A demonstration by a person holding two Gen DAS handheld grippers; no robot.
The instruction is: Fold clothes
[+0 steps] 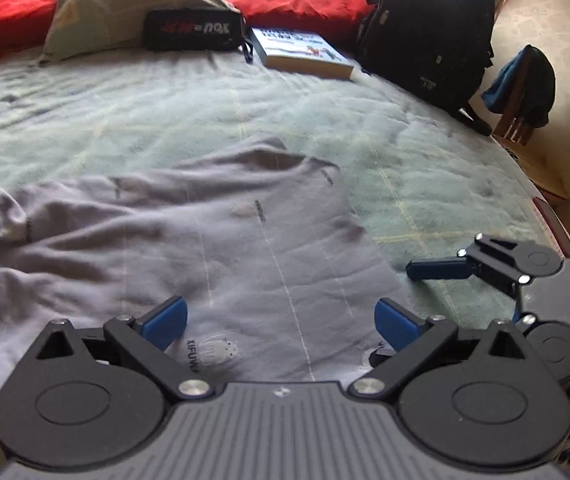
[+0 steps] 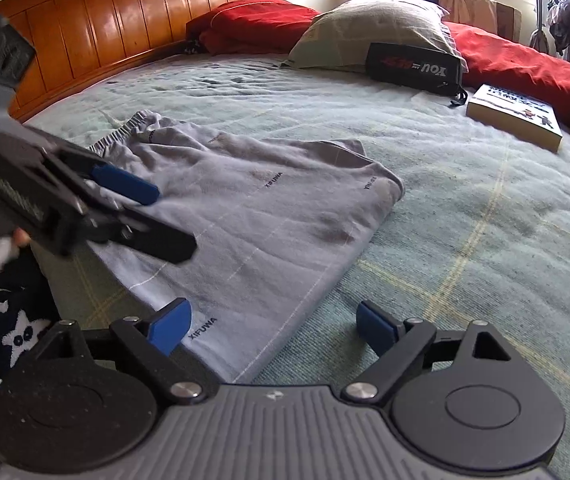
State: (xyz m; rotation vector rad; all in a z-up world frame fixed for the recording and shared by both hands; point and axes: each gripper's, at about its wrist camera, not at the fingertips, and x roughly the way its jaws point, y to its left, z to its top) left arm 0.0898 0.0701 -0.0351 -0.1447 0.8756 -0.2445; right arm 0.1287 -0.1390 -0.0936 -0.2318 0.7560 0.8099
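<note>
Both wrist views close, angled down; share shorts (image 1: 205, 240).

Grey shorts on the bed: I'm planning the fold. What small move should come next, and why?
Probably close the right gripper on the near hem corner of the grey shorts: its jaws stand open, straddling that corner, and the left gripper hovers open above the cloth.

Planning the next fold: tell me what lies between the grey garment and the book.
Only bare green bedspread. In the right wrist view, nothing sits between the grey garment and the book; the left wrist view shows the same.
</note>
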